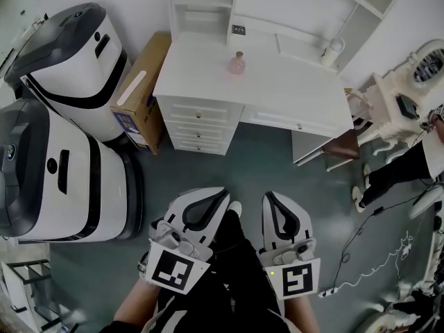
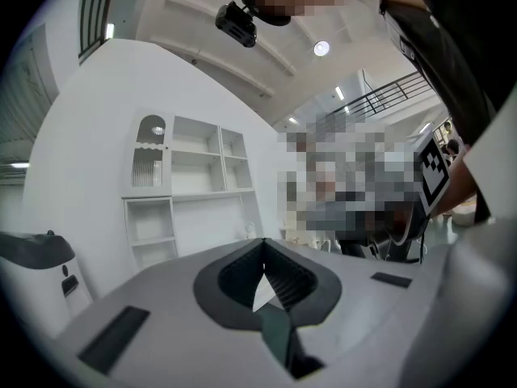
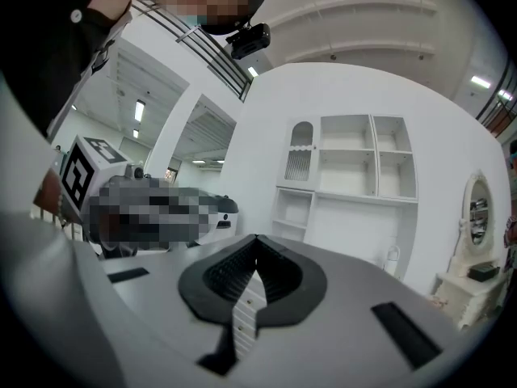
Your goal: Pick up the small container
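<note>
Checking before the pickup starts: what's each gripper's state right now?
Left gripper: closed, holding nothing.
Right gripper: closed, holding nothing.

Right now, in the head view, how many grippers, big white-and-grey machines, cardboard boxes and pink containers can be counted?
Grippers: 2, the left gripper and the right gripper
White-and-grey machines: 2
Cardboard box: 1
Pink container: 1
Total: 6
</note>
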Action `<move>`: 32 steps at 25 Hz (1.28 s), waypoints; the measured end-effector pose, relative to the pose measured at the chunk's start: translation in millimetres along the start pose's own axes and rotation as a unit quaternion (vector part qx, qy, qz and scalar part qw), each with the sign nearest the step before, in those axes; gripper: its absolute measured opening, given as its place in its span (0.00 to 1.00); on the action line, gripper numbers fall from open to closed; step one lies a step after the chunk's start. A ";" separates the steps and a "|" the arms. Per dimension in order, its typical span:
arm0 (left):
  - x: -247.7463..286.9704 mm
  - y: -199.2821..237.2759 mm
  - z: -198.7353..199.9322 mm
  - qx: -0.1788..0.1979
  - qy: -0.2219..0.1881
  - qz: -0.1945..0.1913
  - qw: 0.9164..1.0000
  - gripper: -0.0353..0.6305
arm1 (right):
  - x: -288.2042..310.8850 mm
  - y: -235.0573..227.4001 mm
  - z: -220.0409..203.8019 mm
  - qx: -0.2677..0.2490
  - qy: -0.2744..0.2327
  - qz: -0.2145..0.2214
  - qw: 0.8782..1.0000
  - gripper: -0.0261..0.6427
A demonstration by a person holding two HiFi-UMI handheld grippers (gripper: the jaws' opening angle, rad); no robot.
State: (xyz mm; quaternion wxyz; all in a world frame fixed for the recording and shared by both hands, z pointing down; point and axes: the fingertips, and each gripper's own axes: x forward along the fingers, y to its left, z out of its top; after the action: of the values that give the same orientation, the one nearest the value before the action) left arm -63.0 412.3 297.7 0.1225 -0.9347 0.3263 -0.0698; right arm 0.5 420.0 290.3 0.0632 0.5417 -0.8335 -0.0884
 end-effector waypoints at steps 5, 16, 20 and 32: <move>5.0 3.8 -0.2 -0.002 -0.002 0.005 1.000 0.06 | 4.8 -4.0 -3.3 -0.002 0.001 0.003 1.000 0.04; 37.0 30.4 -0.2 0.017 0.002 0.023 1.000 0.06 | 44.3 -27.1 -5.9 -0.006 -0.015 0.026 1.000 0.04; 55.4 42.4 -1.3 0.020 0.004 0.029 0.999 0.06 | 63.0 -39.9 -8.7 -0.008 -0.018 0.035 0.999 0.04; 131.9 86.6 -7.4 0.010 0.011 0.049 0.999 0.06 | 128.6 -98.4 -24.0 -0.002 -0.016 0.063 0.998 0.04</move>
State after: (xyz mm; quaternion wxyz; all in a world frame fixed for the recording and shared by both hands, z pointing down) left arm -13.4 262.7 287.7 0.1315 -0.9154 0.3724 -0.0772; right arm 41.0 261.4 293.8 0.0567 0.4862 -0.8668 -0.0947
